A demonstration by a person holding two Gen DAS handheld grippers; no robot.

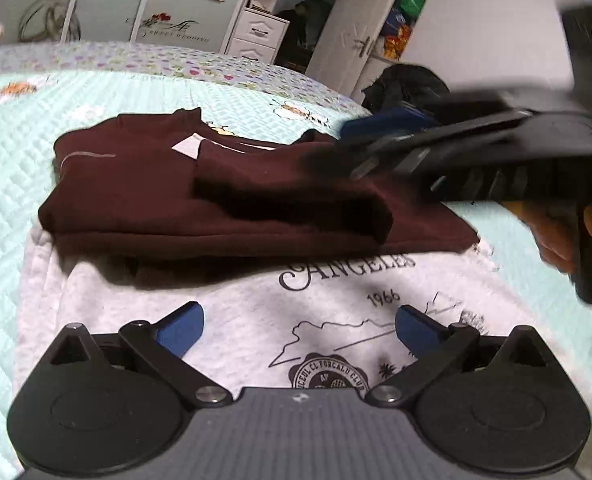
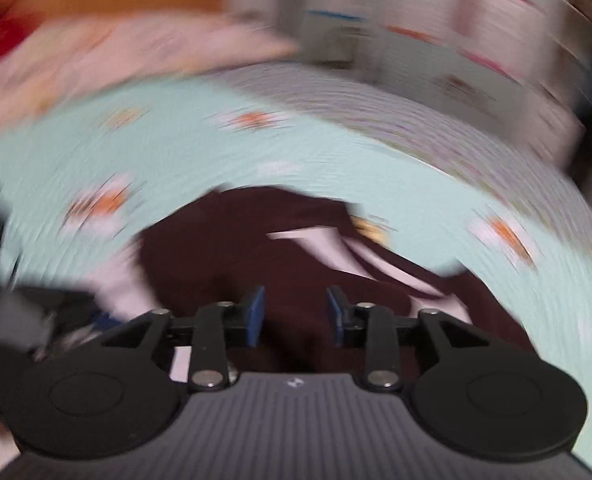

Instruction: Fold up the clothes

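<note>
A dark maroon garment lies folded on the bed, its near edge resting on a white sweatshirt printed "Angeles 1966". My left gripper is open and empty, hovering over the white sweatshirt. My right gripper comes in from the right over the maroon garment's right side, blurred by motion. In the right wrist view the right gripper stands open with nothing between its blue pads, just above the maroon garment. That view is heavily blurred.
A light mint quilted bedspread with small flower prints covers the bed. A dark bundle sits at the bed's far right edge. A white drawer unit and a white door stand behind the bed.
</note>
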